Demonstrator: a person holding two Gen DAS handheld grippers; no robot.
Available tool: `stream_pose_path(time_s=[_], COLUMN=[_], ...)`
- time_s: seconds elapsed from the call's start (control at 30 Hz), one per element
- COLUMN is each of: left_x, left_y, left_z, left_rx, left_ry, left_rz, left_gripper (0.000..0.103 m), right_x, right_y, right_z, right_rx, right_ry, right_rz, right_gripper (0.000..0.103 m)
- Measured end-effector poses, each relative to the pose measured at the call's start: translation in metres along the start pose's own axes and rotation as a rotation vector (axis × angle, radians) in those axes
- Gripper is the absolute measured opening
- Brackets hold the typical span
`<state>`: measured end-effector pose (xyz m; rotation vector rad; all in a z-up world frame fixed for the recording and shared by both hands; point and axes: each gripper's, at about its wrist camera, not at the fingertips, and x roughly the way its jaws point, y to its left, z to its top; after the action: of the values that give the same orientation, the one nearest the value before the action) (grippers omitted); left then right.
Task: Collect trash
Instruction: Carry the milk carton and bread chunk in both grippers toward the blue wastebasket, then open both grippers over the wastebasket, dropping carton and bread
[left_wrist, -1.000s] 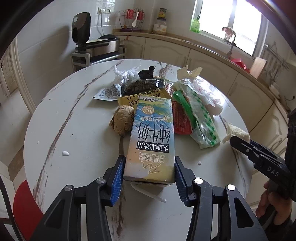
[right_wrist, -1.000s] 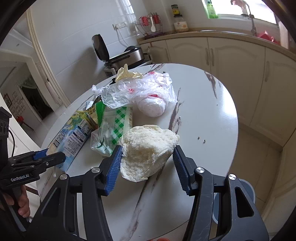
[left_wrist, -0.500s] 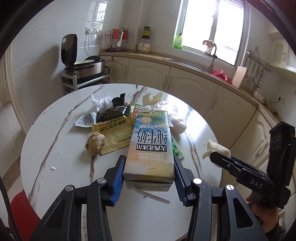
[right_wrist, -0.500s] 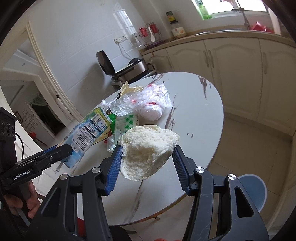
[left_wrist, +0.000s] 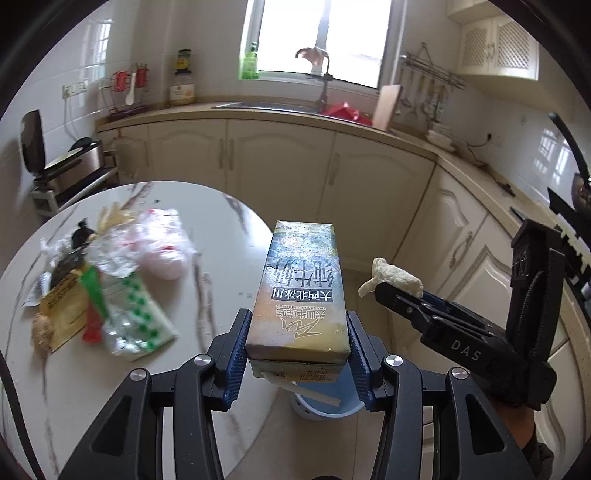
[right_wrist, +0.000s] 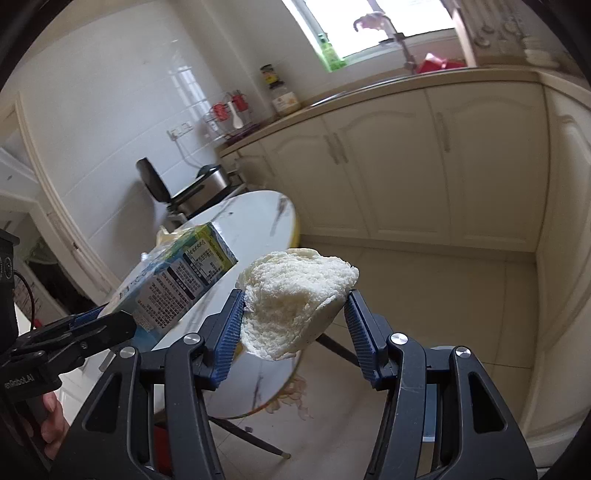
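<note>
Left gripper (left_wrist: 298, 345) clamped on milk carton (left_wrist: 301, 291), lifted clear past bench (left_wrist: 221, 229) right edge, above blue bin (left_wrist: 325, 402). Right gripper (right_wrist: 293, 328) pinching bread chunk (right_wrist: 295, 299) in midair. Risk: early release dropping carton beside bin; crumbly bread tearing loose. More wrappers (left_wrist: 122, 295) left near bench middle.

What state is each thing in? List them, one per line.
Milk carton: clamped in left gripper, lifted off the table.
Bun piece: clamped in right gripper, in the air.
Blue bin: on the floor, open-topped.
Wrappers and bags: lying on the table.
</note>
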<state>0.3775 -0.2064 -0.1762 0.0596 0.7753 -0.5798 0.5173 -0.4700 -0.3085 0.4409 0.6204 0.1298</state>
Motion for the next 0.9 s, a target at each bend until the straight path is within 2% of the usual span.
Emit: stream_pose_path(time_s=[0.2, 0.33, 0.5, 0.63, 0.77, 0.8, 0.83, 0.9], left_x=[0.082, 0.142, 0.222, 0.271, 0.300, 0.306, 0.309, 0.310], left_y=[-0.048, -0.067, -0.078, -0.091, -0.105, -0.107, -0.113, -0.116], left_z=[0.011, 0.010, 0.011, 0.013, 0.013, 0.015, 0.014, 0.016], left_rx=[0.090, 0.125, 0.141, 0.160, 0.178, 0.184, 0.192, 0.198], left_ry=[0.094, 0.184, 0.295, 0.335, 0.333, 0.336, 0.344, 0.338], left_rz=[-0.063, -0.083, -0.095, -0.102, -0.097, -0.089, -0.088, -0.067], left_gripper=[0.045, 0.045, 0.045, 0.045, 0.046, 0.050, 0.062, 0.070], right_x=[0.023, 0.050, 0.057, 0.047, 0.039, 0.037, 0.036, 0.032], right_y=[-0.070, -0.111, -0.144, -0.161, -0.172, -0.173, -0.181, -0.182], right_z=[-0.012, -0.022, -0.038, -0.048, -0.053, -0.053, -0.056, -0.054], right_rx=[0.097, 0.152, 0.185, 0.214, 0.237, 0.243, 0.242, 0.243], right_ry=[0.050, 0.111, 0.166, 0.175, 0.169, 0.168, 0.170, 0.162], right_rz=[-0.089, -0.152, -0.278, -0.377, -0.399, -0.402, -0.410, -0.408], right_gripper=[0.053, 0.063, 0.067, 0.070, 0.071, 0.071, 0.071, 0.071])
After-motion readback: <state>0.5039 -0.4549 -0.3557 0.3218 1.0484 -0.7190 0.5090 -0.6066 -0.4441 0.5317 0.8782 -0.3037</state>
